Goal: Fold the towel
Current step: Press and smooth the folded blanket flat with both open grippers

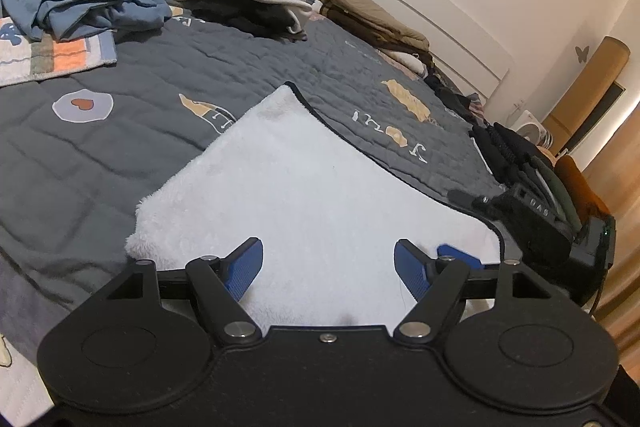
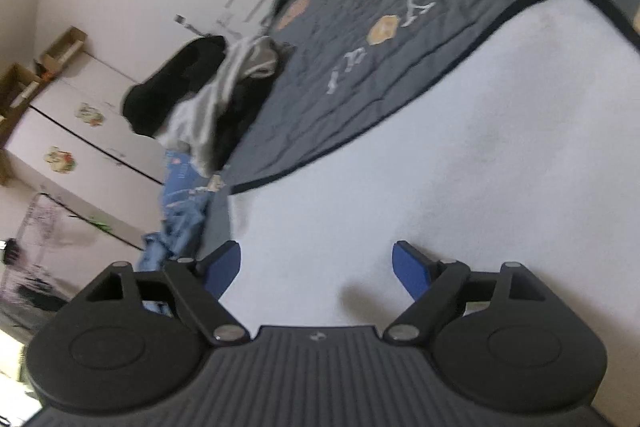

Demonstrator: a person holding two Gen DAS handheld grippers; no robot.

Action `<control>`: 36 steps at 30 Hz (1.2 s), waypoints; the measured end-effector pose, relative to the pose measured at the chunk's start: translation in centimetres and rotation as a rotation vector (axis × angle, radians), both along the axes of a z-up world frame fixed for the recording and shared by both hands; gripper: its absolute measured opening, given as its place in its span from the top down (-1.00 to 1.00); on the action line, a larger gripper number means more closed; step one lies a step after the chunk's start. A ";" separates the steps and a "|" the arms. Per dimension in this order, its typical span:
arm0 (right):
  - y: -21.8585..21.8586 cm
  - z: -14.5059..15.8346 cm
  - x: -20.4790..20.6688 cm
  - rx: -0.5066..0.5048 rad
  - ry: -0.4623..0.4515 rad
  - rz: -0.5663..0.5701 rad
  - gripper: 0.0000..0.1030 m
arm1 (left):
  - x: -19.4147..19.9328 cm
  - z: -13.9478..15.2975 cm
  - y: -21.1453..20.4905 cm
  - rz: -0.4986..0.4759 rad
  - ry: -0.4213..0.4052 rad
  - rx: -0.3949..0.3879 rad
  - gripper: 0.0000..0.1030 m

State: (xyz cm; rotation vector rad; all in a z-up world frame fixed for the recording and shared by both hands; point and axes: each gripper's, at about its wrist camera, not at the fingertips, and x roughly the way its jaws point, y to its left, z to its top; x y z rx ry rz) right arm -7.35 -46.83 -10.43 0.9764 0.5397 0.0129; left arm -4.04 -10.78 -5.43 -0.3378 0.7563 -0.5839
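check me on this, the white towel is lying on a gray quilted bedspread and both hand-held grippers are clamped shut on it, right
Not quite. The white towel does lie on the gray quilted bedspread, but the left hand-held gripper and right hand-held gripper both stand open over it, as each wrist view shows.

White stitched script is running across the grey quilt (image 1: 240, 59) beside the towel's (image 1: 304, 195) dark-trimmed edge, too stylised to read. Pale letters resembling "DAS" are showing on the black device (image 1: 532, 205) beyond the towel's right corner.
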 end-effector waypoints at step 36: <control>-11.4 -1.1 0.3 -0.013 0.059 -0.270 -0.57 | 0.9 -0.5 1.4 0.035 0.032 0.031 -0.42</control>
